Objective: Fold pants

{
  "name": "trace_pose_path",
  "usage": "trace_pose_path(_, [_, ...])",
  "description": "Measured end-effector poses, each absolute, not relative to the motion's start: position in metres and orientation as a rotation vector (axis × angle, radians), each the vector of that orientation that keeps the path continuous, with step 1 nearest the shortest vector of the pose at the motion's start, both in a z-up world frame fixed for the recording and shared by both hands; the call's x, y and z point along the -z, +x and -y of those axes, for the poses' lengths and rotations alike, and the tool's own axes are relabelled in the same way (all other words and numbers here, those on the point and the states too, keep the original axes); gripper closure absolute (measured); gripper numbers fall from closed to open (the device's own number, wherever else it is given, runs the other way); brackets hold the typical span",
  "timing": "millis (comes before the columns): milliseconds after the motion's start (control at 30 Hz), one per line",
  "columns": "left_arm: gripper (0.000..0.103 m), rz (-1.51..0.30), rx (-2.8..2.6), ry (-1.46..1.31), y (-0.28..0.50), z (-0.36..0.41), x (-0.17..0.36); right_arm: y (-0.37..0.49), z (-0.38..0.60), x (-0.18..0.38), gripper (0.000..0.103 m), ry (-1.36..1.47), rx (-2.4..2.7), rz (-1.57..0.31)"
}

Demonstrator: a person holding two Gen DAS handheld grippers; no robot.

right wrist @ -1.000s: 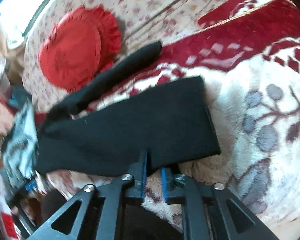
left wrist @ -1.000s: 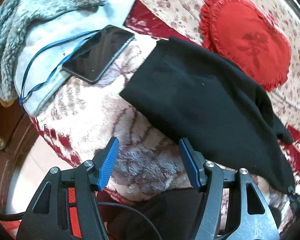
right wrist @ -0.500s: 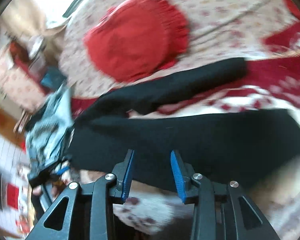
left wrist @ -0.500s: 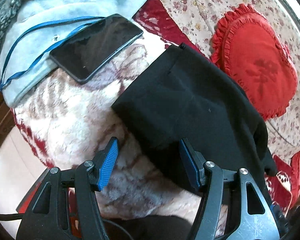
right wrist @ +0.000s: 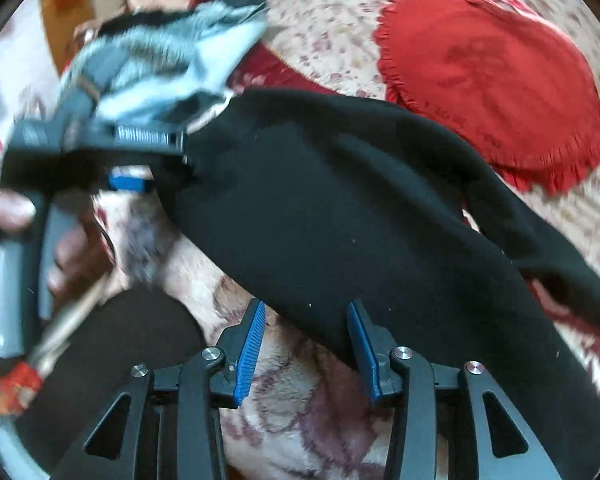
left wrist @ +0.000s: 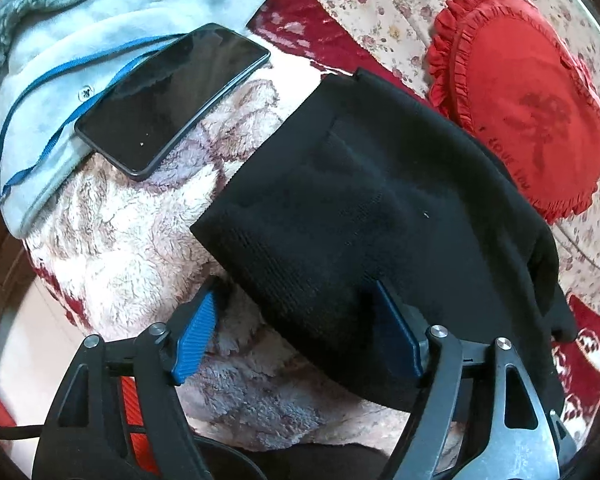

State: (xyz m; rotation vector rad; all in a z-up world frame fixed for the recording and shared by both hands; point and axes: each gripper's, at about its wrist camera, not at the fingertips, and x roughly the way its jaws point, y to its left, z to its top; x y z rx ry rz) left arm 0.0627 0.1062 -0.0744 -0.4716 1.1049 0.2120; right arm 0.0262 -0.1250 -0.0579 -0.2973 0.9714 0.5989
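Observation:
Black pants (left wrist: 364, 216) lie folded lengthwise on a fleecy white-and-red blanket (left wrist: 132, 240). My left gripper (left wrist: 296, 320) is open, its jaws straddling the near edge of the waist end. In the right wrist view the pants (right wrist: 340, 216) run from upper left to lower right. My right gripper (right wrist: 306, 334) is open around their near edge. The left gripper (right wrist: 140, 160) shows at the left there, blurred, at the pants' corner.
A black phone (left wrist: 172, 96) lies on a pale blue garment (left wrist: 100, 40) with a blue cord, left of the pants. A red heart-shaped cushion (left wrist: 520, 92) sits beyond them on a floral sheet (left wrist: 380, 8). It also shows in the right wrist view (right wrist: 488, 76). The blanket's edge drops off near left.
My right gripper opened and slid left along the pants' near edge. My left gripper moved forward so its open jaws now straddle the waist end's edge.

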Motion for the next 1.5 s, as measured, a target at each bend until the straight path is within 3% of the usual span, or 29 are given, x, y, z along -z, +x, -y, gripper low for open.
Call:
trace_pose_path(300, [0.024, -1.141, -0.214, -0.456, 0.068, -0.104, 0.075, 0.032, 0.109, 0.071, 0.061, -0.418, -0.582, -0.927])
trace_pose_path(367, [0.027, -1.153, -0.203, -0.467, 0.071, -0.105, 0.075, 0.04, 0.113, 0.067, 0.074, -0.344, -0.597, -0.925])
trace_pose_path(400, [0.031, -1.149, -0.201, -0.47, 0.072, -0.106, 0.075, 0.041, 0.117, 0.065, 0.079, -0.302, -0.61, -0.926])
trace_pose_path(533, [0.081, -1.114, -0.179, -0.484, 0.066, -0.11, 0.067, 0.048, 0.123, 0.059, 0.094, -0.171, -0.654, -0.954])
trace_pose_path(800, [0.091, -1.06, -0.14, -0.432, 0.036, -0.108, 0.05, 0.023, 0.13, 0.034, 0.097, -0.077, -0.729, -0.935])
trace_pose_path(833, [0.091, -1.067, -0.14, -0.428, 0.034, -0.108, 0.052, 0.019, 0.13, 0.034, 0.103, -0.061, -0.757, -0.943])
trace_pose_path(1100, [0.091, -1.099, -0.147, -0.423, 0.032, -0.11, 0.064, 0.018, 0.13, 0.045, 0.102, 0.0, -0.75, -0.963])
trace_pose_path(1200, [0.091, -1.096, -0.143, -0.414, 0.027, -0.11, 0.059, 0.022, 0.138, 0.027, 0.092, -0.027, -0.708, -0.894])
trace_pose_path(1267, [0.091, -1.092, -0.155, -0.4, 0.023, -0.11, 0.053, 0.032, 0.144, 0.022, 0.066, -0.027, -0.679, -0.889])
trace_pose_path(1500, [0.091, -1.043, -0.178, -0.345, 0.018, -0.11, 0.032, 0.055, 0.141, 0.054, 0.065, -0.041, -0.635, -1.0])
